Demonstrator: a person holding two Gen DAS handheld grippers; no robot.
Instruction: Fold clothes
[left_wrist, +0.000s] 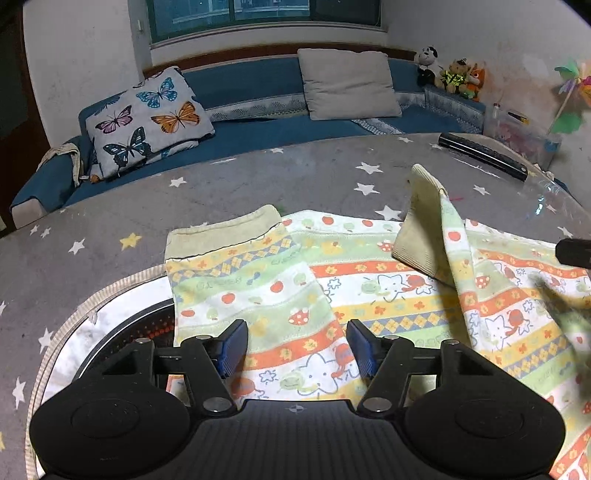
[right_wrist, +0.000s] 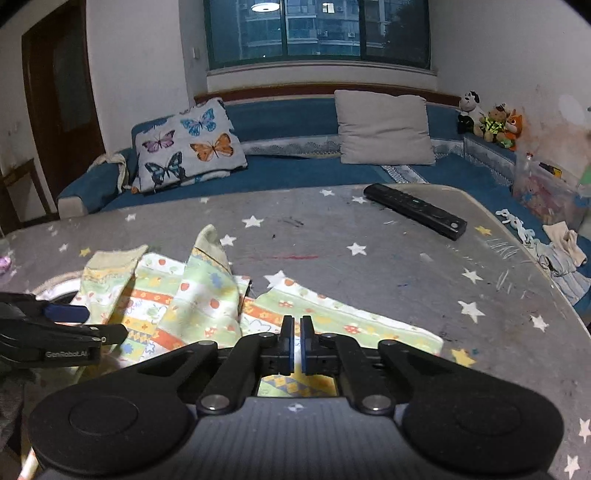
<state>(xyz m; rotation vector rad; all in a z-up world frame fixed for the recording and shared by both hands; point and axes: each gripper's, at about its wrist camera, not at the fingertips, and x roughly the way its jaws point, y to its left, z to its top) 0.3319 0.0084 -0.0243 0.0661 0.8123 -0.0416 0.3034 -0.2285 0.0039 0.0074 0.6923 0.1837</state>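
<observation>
- Left gripper (left_wrist: 297, 345): jaws half-wide, nothing pinched; one leg of the patterned trousers (left_wrist: 332, 288) lies flat between and under the pads.
- Right gripper (right_wrist: 296, 345): jaws narrowed almost together over the trousers' near edge; whether cloth is pinched, cannot tell.
- Beyond the jaws: second leg's cuff (left_wrist: 421, 218) stands raised, mid-fold.
- Step, judged: early fold; next needs a sure hold on the cloth.
- Far: remote (right_wrist: 413, 210) on the star-print table (right_wrist: 369, 258).
</observation>
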